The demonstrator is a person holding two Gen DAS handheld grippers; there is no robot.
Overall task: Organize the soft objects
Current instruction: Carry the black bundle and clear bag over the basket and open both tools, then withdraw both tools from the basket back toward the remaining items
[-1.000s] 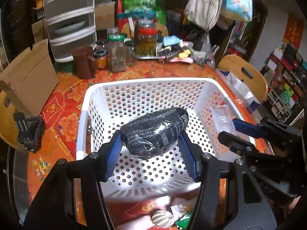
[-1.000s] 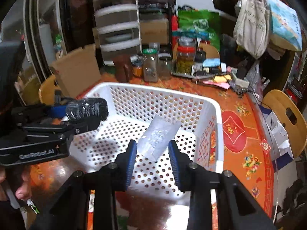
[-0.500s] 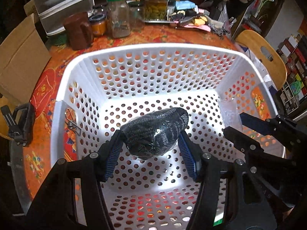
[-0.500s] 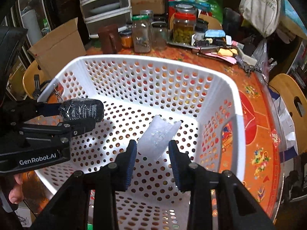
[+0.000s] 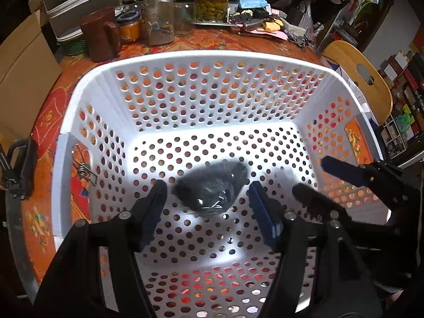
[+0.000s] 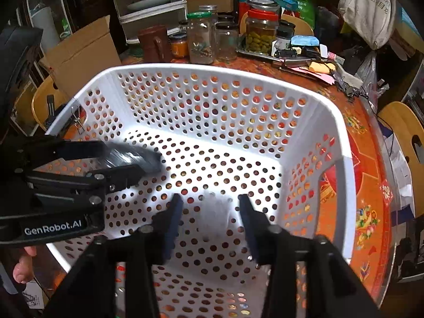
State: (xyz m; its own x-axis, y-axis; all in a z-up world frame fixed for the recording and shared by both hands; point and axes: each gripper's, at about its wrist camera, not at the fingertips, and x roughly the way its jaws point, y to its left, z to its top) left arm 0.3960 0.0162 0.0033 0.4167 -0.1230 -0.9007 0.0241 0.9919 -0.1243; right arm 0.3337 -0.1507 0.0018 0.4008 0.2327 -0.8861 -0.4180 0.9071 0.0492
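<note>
A white perforated laundry basket (image 5: 201, 61) (image 6: 212, 71) stands on the orange patterned table. My left gripper (image 5: 206, 198) is open inside the basket; a dark bundle wrapped in clear plastic (image 5: 212, 190) is blurred between its spread fingers, loose from them. The bundle also shows in the right wrist view (image 6: 129, 156) beside the left gripper. My right gripper (image 6: 209, 206) is open over the basket floor; a clear white plastic packet (image 6: 214, 206) is blurred between its fingers, no longer gripped.
Glass jars (image 5: 159, 18) (image 6: 201, 39), a brown mug (image 5: 100, 37) and small clutter stand behind the basket. A cardboard box (image 6: 79, 55) and plastic drawers (image 6: 151, 2) are at the far left. Wooden chairs (image 5: 357, 76) (image 6: 402, 132) stand at the table's right.
Both grippers have opened inside the basket. The dark bundle and the clear packet have left the fingers and are dropping toward the basket floor.
</note>
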